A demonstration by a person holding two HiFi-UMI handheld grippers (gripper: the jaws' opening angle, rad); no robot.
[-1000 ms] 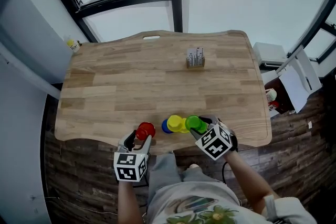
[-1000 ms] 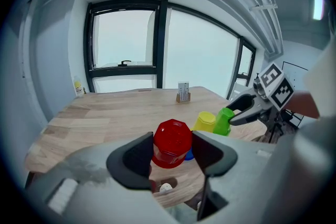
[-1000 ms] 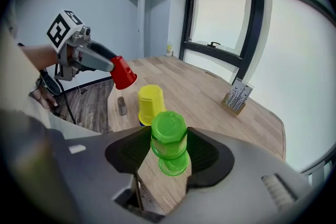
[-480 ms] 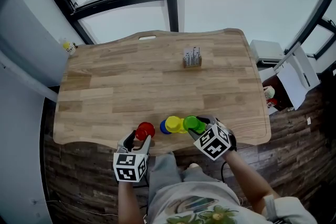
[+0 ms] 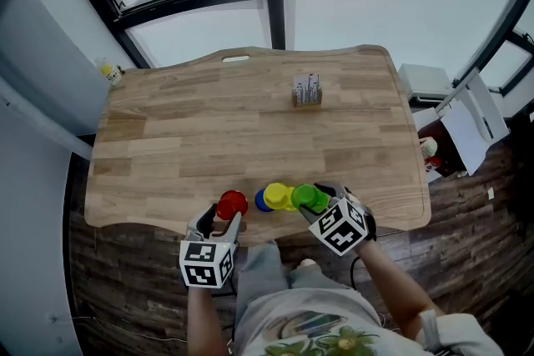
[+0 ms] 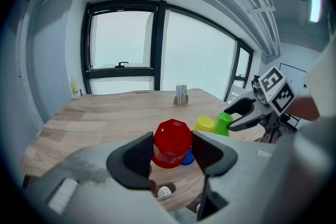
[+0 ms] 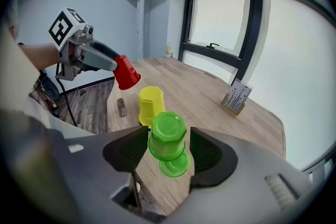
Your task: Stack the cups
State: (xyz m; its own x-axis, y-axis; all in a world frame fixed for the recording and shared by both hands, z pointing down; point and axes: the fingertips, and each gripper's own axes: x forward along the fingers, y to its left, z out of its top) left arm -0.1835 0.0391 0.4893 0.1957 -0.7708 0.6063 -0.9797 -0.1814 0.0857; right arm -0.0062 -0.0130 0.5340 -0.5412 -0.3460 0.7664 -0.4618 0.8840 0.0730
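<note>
Blue cup [image 6: 188,158] — mostly behind red cup [image 6: 171,141]

Red cup [image 5: 232,203], blue cup [image 5: 262,202], yellow cup [image 5: 278,196], green cup [image 5: 307,196]; the tabletop [image 5: 209,129] is pale, streaky wood.

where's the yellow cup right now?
Head view: the yellow cup stands by the table's near edge, in front of the person, between the blue cup and the green cup.
</note>
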